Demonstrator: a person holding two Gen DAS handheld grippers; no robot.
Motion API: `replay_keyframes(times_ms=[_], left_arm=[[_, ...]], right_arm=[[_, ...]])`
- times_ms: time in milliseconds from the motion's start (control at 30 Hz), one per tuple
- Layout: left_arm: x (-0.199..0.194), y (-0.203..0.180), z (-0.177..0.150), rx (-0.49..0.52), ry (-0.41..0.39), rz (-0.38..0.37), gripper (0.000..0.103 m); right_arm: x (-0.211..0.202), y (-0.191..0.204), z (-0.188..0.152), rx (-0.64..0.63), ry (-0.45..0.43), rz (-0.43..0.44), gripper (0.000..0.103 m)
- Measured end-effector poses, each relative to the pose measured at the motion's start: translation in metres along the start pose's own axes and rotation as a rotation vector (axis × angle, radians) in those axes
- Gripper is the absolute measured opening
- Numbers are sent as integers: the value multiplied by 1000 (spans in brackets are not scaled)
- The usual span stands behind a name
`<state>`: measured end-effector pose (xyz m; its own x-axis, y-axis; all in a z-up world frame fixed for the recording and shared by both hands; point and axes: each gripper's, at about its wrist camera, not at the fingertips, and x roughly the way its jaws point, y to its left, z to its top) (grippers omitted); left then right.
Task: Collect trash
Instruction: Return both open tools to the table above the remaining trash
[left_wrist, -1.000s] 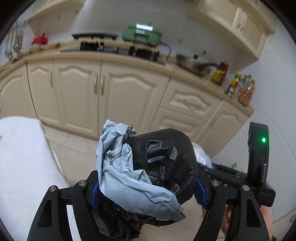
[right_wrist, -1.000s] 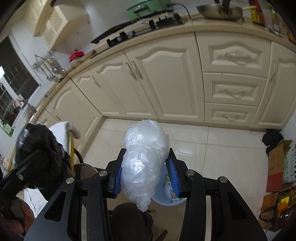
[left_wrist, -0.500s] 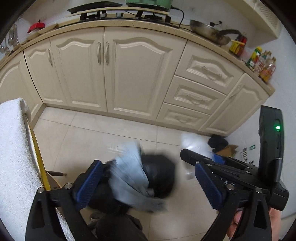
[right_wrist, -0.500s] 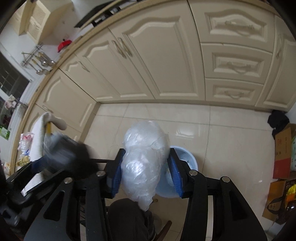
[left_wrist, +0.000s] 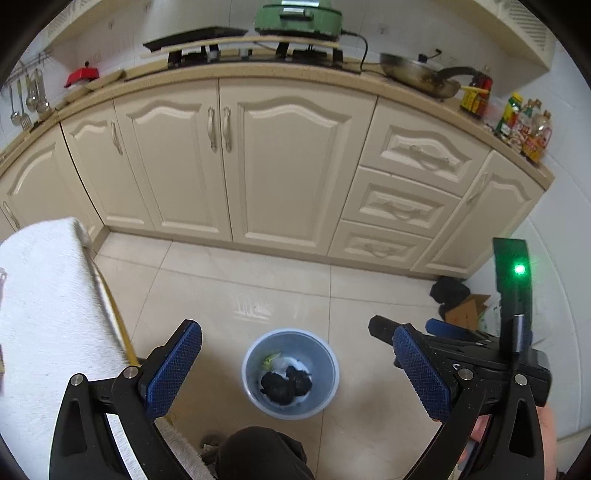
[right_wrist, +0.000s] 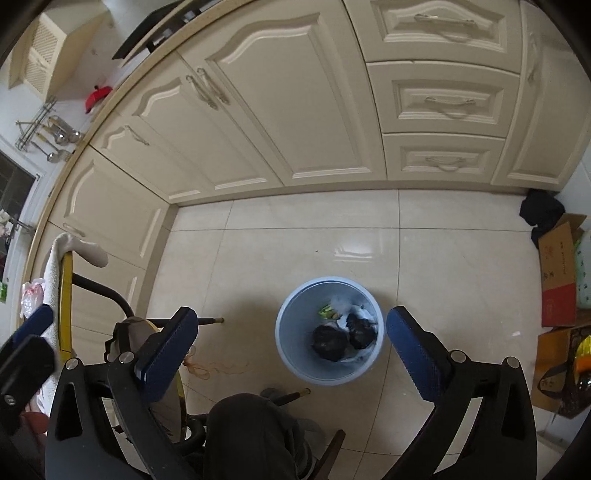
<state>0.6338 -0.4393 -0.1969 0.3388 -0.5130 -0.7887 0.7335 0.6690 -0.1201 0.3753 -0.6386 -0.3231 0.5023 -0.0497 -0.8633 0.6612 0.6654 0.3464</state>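
We hold the left gripper (left_wrist: 293, 363) spread wide and empty, the right gripper (right_wrist: 290, 341) opening with nothing between its jaws — both above the blue wastebasket (right_wrist: 295, 363), letting black bags (right_wrist: 328, 341) of trash settle inside.

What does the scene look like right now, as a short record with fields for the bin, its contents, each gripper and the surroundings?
bin: blue bin upright on the tiled floor, in front of cream cabinets
contents: black crumpled bags, some white plastic and a green scrap
left gripper: open, nothing between its pads, above the bin
right gripper: jaws opening, nothing between them, above the bin
surroundings: cardboard boxes at the right, towel-covered surface at the left
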Motion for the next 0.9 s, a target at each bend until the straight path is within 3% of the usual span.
replay_keyframes(times_ms=[333, 900], left_arm=[[-92, 24, -42, -29, -137, 12, 102], [-285, 97, -161, -198, -390, 192, 102]], right_arm=[[-44, 38, -6, -49, -71, 33, 103], [-129, 204, -40, -336, -225, 182, 103]])
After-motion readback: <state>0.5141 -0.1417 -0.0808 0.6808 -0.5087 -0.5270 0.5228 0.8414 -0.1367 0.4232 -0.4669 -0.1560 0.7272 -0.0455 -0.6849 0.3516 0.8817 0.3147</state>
